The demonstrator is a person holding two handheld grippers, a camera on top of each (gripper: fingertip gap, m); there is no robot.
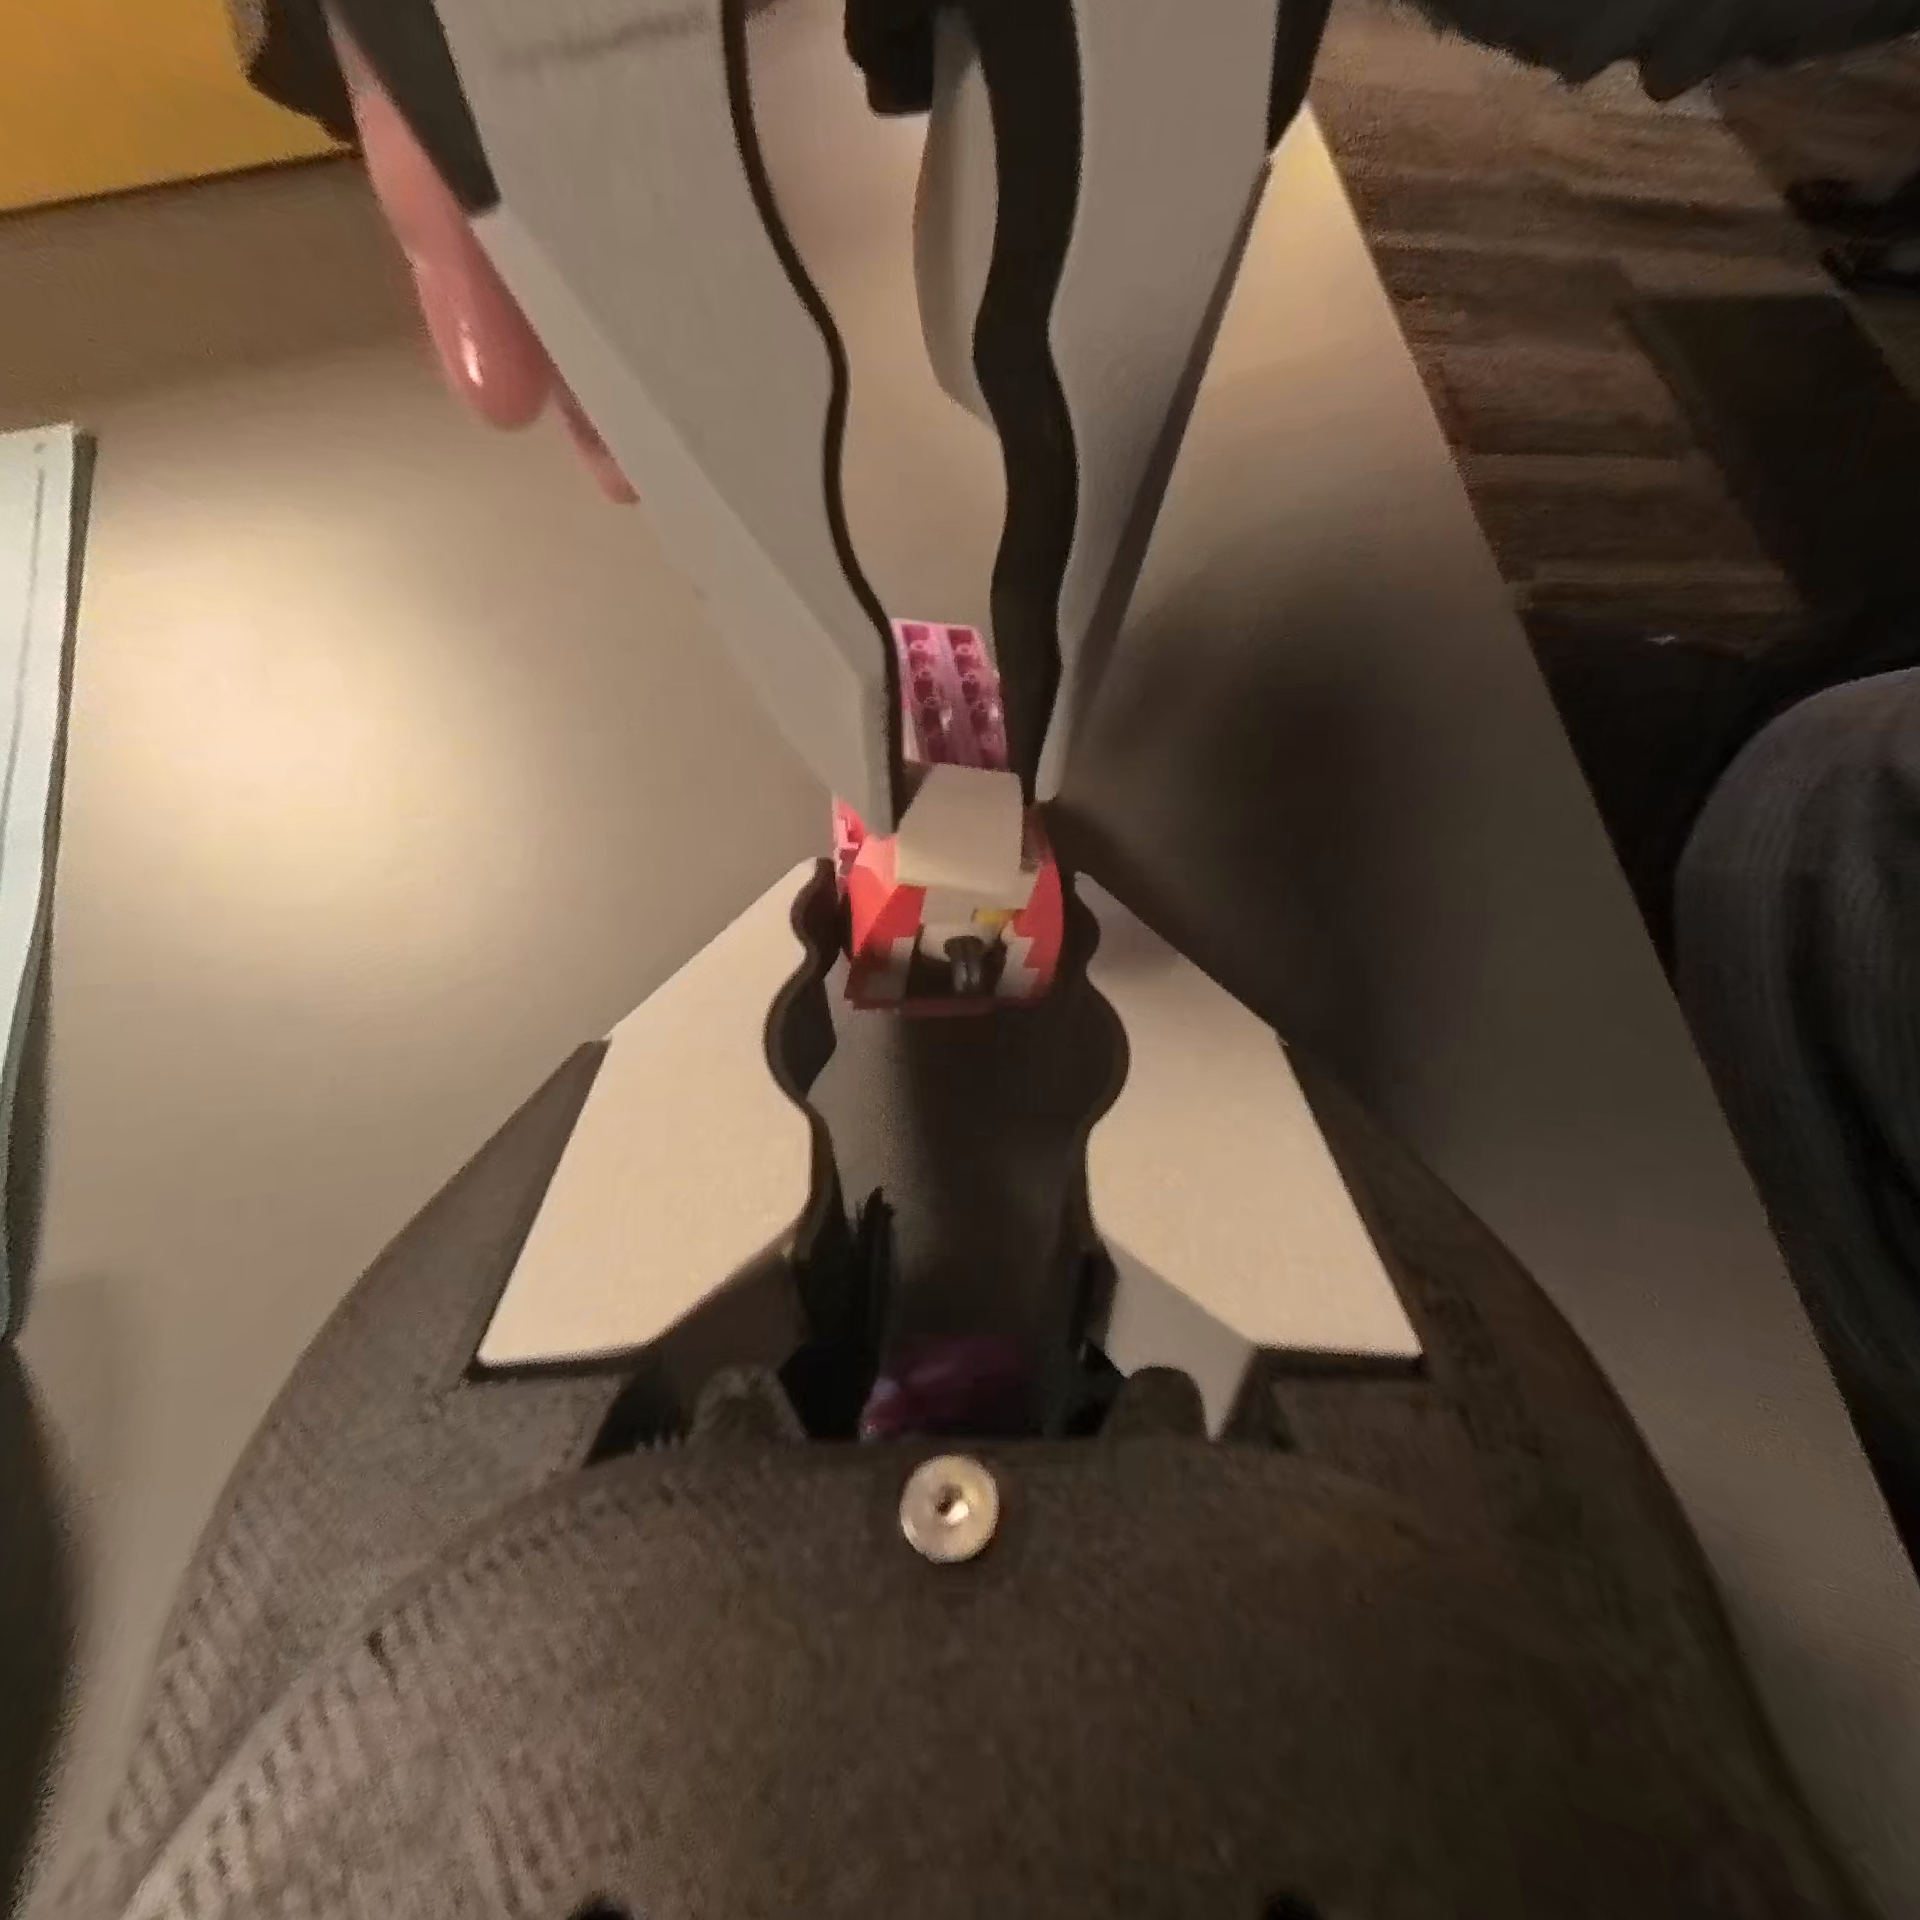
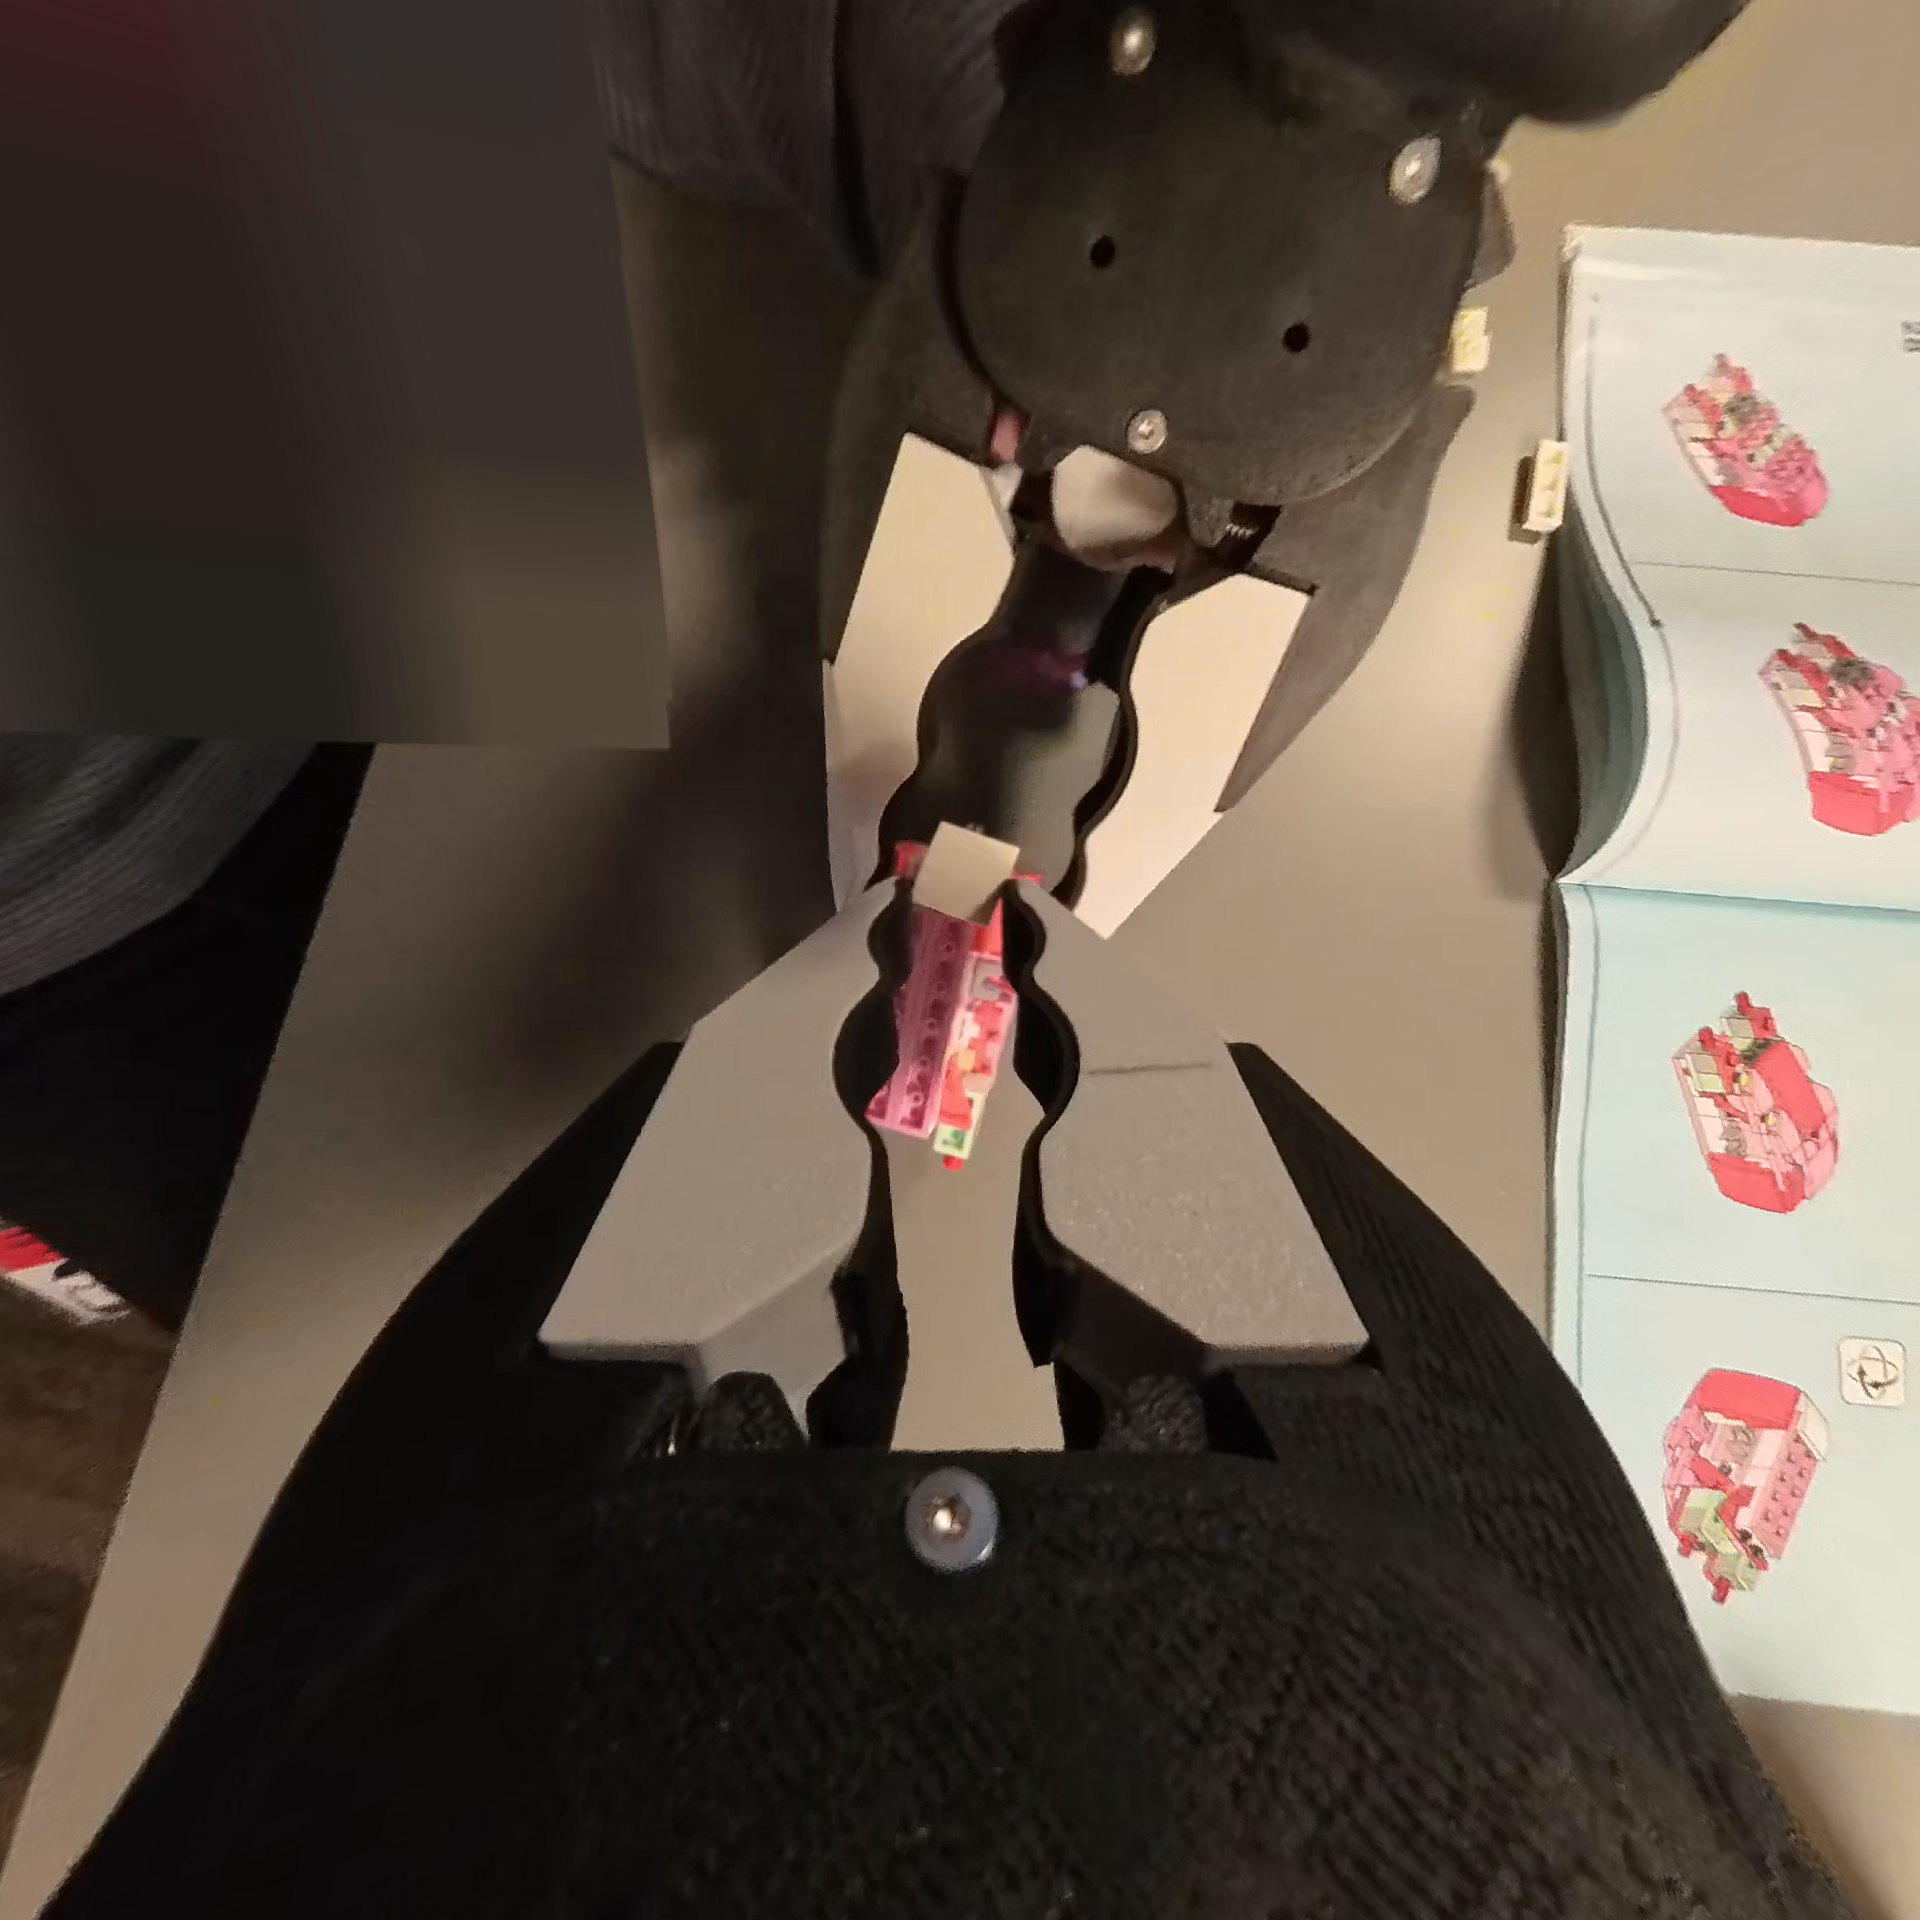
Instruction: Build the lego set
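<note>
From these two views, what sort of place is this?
Likely a home or office hobby table: beige tabletop, an open brick-building instruction booklet, carpeted floor beside it, and a pink-red brick model.

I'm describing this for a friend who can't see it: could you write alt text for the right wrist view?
A claw grips a pink and red toy-brick model above a beige table, while a second claw reaches in from the opposite side to the model's far end, at a small white brick. An open instruction booklet lies at right.
</note>
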